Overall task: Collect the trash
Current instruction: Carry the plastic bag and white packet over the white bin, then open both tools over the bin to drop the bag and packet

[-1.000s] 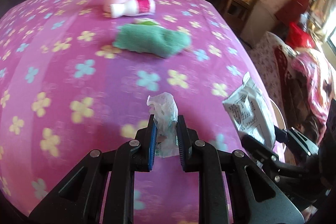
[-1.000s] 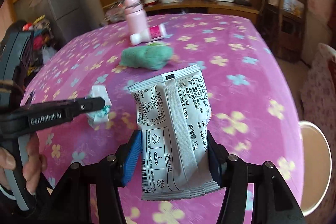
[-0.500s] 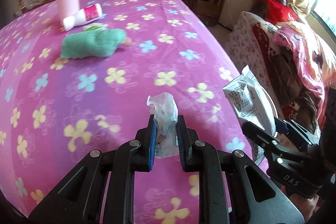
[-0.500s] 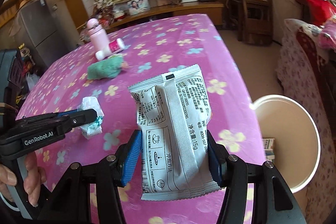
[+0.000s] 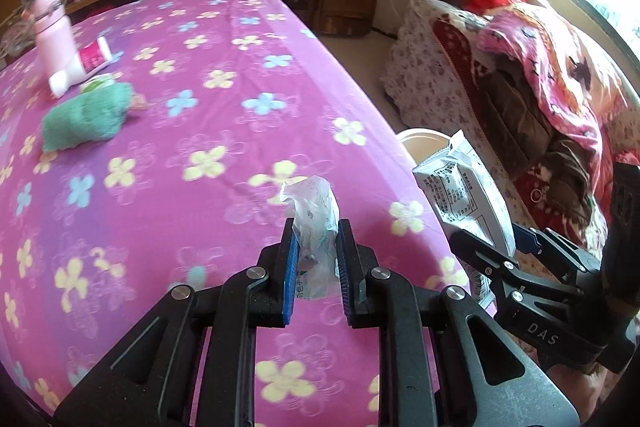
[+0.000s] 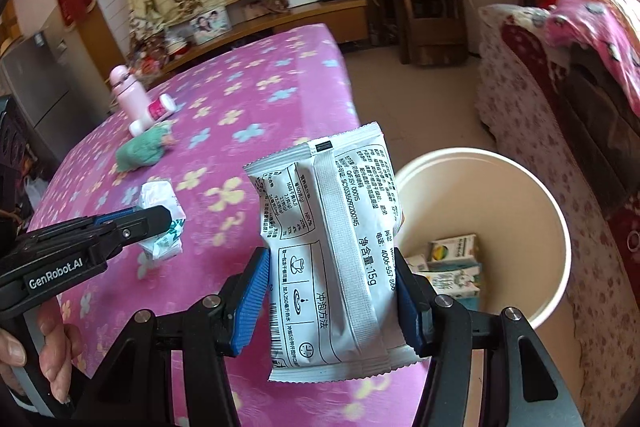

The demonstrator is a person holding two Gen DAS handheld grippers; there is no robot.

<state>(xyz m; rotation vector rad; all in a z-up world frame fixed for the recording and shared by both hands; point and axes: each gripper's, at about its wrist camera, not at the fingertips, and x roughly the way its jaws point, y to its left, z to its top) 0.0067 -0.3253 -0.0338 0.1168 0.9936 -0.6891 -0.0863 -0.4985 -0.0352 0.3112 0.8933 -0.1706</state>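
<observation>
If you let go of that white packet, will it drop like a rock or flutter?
Probably closer to a flutter: the white packet looks thin and flat, and its print reads 15g. It stands upright between the right gripper fingers, so it seems fairly stiff, not floppy.

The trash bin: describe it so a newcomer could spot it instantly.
Start at the pink flowered table, then look off its right-hand edge to the floor. The trash bin is the round cream bucket there, open-topped, with small cartons lying at its bottom.
</observation>
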